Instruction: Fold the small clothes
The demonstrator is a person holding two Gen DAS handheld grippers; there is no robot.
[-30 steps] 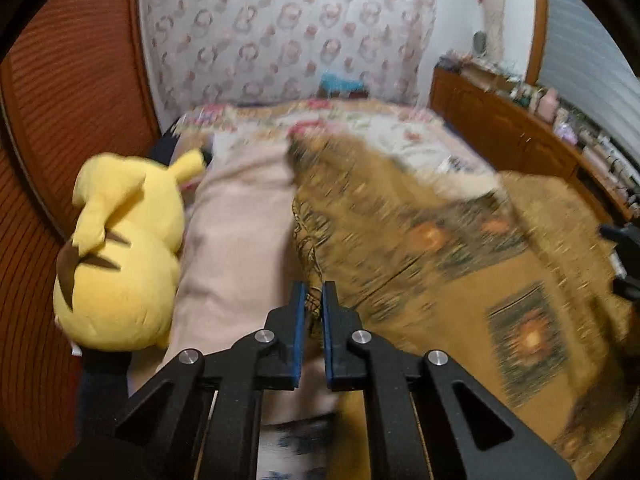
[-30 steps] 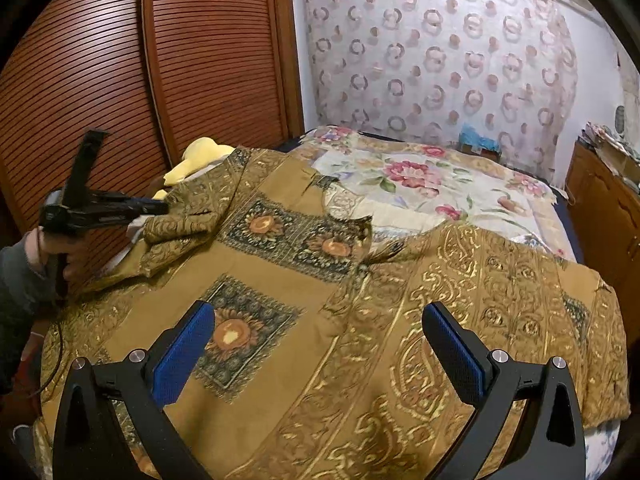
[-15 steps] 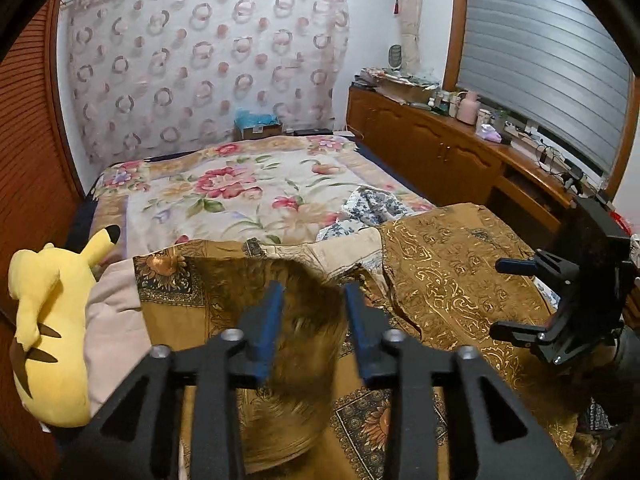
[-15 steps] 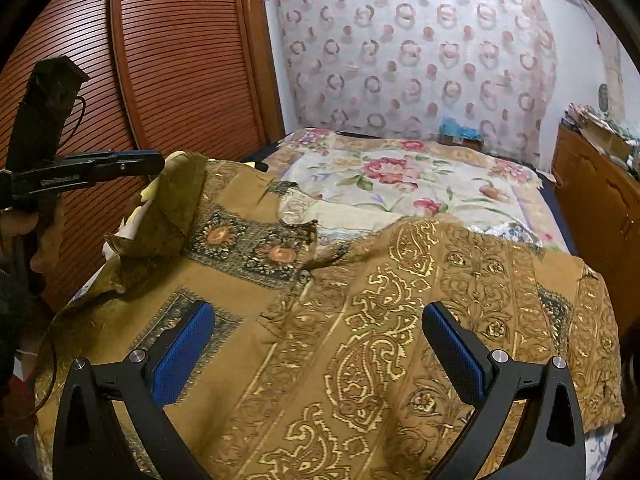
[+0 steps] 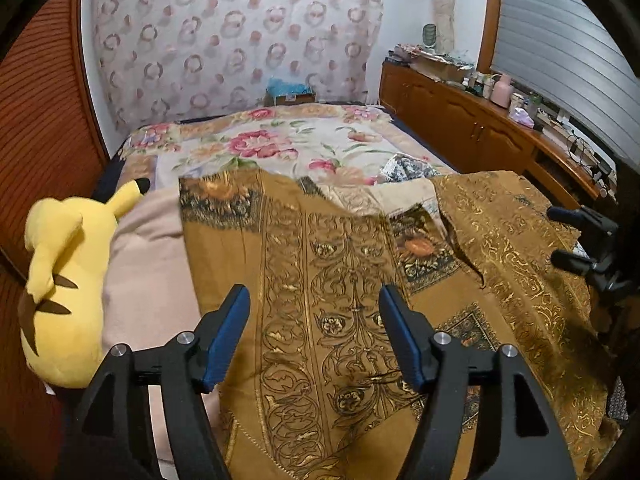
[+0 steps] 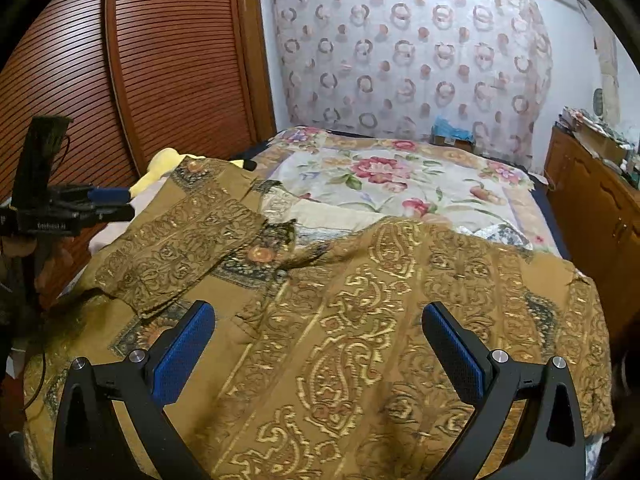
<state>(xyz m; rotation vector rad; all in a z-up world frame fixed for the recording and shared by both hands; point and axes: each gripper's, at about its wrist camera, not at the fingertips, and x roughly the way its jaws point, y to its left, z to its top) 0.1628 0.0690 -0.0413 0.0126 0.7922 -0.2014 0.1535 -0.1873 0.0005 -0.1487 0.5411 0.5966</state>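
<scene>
A brown garment with gold ornament and floral squares (image 5: 344, 288) lies spread on the bed; it also shows in the right wrist view (image 6: 360, 320). Its left flap (image 6: 180, 248) is folded inward over the body. My left gripper (image 5: 314, 300) is open and empty above that flap; it also shows at the left of the right wrist view (image 6: 112, 204). My right gripper (image 6: 318, 320) is open and empty above the garment's right half; it also shows at the right edge of the left wrist view (image 5: 576, 240).
A yellow plush toy (image 5: 64, 272) lies at the bed's left edge on a beige blanket (image 5: 148, 264). A floral bedspread (image 6: 400, 176) covers the far bed. A wooden wardrobe (image 6: 140, 80) stands left, a cluttered wooden cabinet (image 5: 480, 132) right.
My left gripper was shut on the garment's left flap, carried it inward, then opened and let it drop onto the body. My right gripper stayed open and hardly moved.
</scene>
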